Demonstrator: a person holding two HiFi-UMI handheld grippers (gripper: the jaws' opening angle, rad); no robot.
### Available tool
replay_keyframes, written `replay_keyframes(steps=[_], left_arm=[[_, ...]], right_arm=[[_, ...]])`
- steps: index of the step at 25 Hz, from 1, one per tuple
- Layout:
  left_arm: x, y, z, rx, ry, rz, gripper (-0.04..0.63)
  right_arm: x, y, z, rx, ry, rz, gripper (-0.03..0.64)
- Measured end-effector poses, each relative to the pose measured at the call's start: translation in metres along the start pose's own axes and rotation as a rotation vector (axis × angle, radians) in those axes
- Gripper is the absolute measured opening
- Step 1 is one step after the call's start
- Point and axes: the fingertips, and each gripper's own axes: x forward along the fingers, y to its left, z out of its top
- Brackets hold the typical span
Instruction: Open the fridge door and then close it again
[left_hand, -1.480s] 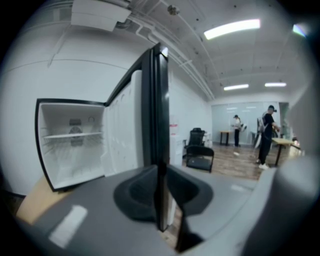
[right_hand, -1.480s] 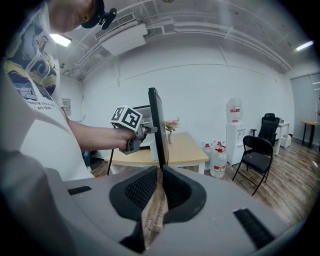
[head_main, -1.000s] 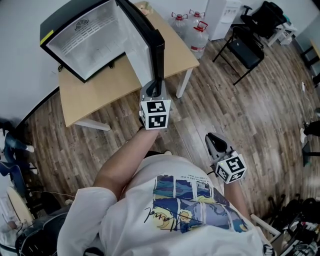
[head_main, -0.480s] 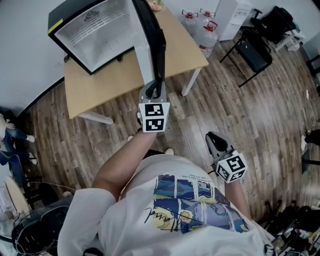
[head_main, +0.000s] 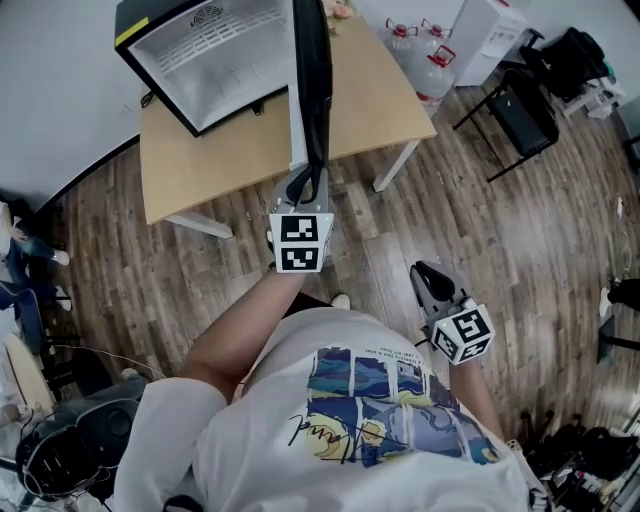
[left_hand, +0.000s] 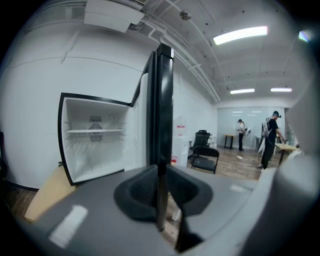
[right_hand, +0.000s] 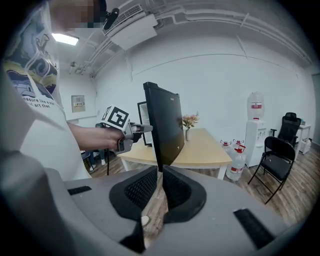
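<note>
Left gripper (head_main: 307, 186): clamping the fridge door (head_main: 311, 80) edge.
Right gripper (head_main: 429, 284): hanging closed, empty.
Risk: thin edge slipping free, door slamming.

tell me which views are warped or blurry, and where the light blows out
Head view: sharp and evenly lit, though the floorboards bow towards the edges. Left gripper view: strong fisheye with dark corners, soft all over, the left claw smeared, the ceiling light blown out. Right gripper view: same fisheye, but crisper on the fridge door.
</note>
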Motion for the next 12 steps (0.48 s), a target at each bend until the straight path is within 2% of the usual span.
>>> replay_keyframes(steps=[12], left_arm=[[-0.021,0.056,-0.009,-0.005,-0.016,-0.001,0.061]], right_arm=[[0.049,0.017,0.024,-0.033,0.015,0.067,0.037]])
